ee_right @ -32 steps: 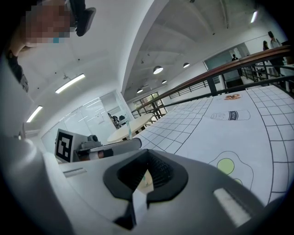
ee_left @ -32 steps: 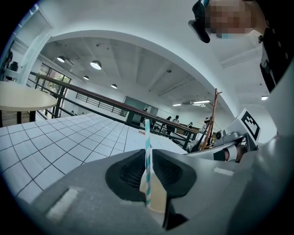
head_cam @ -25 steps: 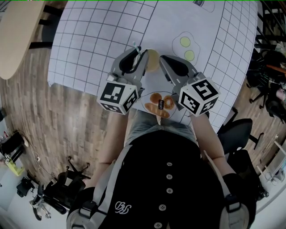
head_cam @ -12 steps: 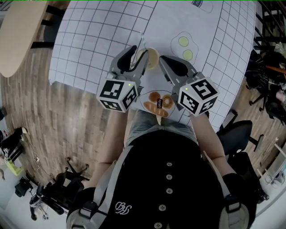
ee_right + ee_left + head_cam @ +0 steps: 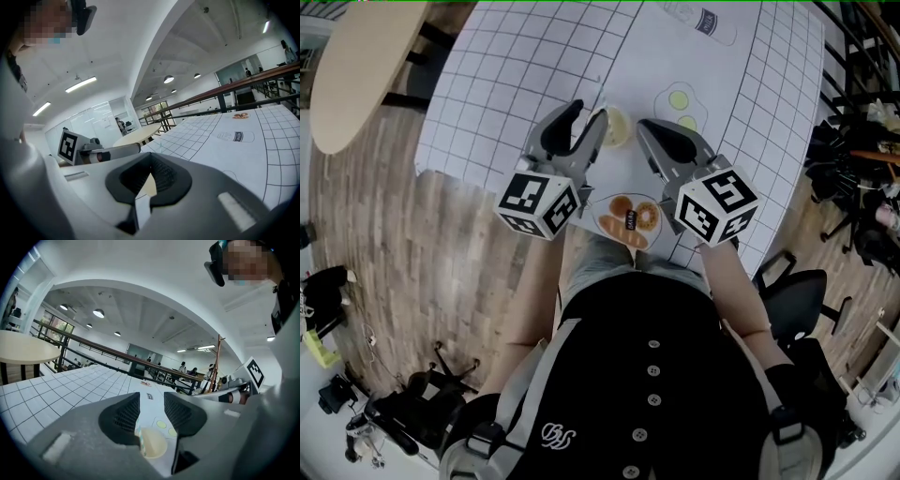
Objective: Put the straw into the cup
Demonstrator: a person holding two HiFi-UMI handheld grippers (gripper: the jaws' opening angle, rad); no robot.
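On the gridded table [image 5: 506, 84], just ahead of the person, a small pale cup [image 5: 617, 127] stands upright between the two grippers. The straw [image 5: 139, 440] is already in it. It leans against the rim on the left side, and its thin upper end rises past the cup in the head view.

Left gripper [image 5: 587, 116]: the jaws have just been opening and now stand wide apart. The pads press on nothing. Cup and straw show through the gap, below and beyond the pads (the straw is close to the left pad; contact cannot be confirmed).

Right gripper [image 5: 645, 127]: the jaws are closed tip to tip and hold nothing. It hangs just beside the cup, not touching it.

Handling assessment, as a judgement:
- **Straw:** it looks very light, thin and easily crushed or bent. A soft pinch on the upper length, well above the rim, would suit it.
- **Cup:** it appears light and probably empty, so a sideways nudge could tip it.
- **Any correction:** steady the cup wall first, then move the straw.

The task appears essentially complete.
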